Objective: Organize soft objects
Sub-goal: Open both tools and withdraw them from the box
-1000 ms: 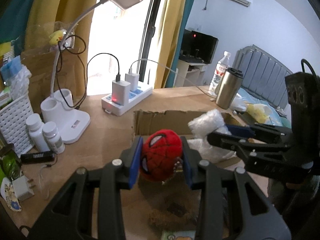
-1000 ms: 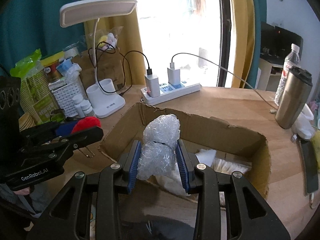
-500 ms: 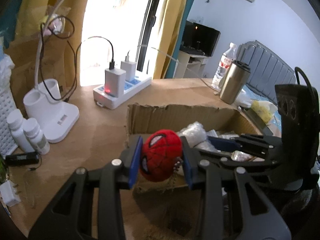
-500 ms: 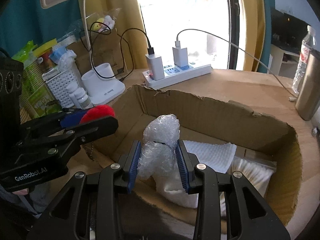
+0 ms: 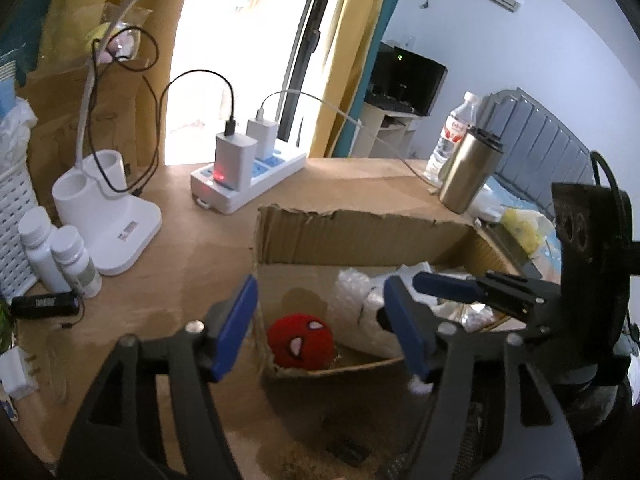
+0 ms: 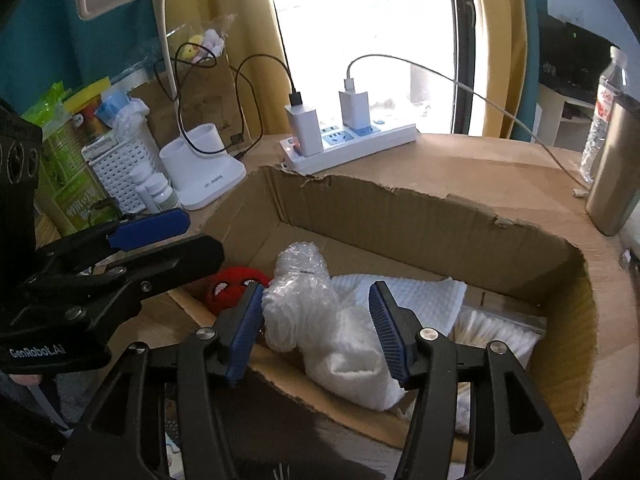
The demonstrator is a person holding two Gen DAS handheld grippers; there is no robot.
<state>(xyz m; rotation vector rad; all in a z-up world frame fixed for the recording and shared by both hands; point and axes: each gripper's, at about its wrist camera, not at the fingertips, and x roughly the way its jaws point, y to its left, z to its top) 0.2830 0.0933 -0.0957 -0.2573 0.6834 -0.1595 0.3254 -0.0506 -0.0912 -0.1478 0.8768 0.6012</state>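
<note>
Red plush: lying boxed below your spread left gripper, jaws just opening.
Wrap: resting between your right gripper, jaws just opening.
Left: nothing visible.

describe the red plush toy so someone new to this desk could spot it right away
Find the open cardboard box in front of the white power strip on the wooden desk. The red plush toy lies in its near left corner, beside a bubble wrap bundle. It is the only red thing inside, a round head with white eyes.
</note>
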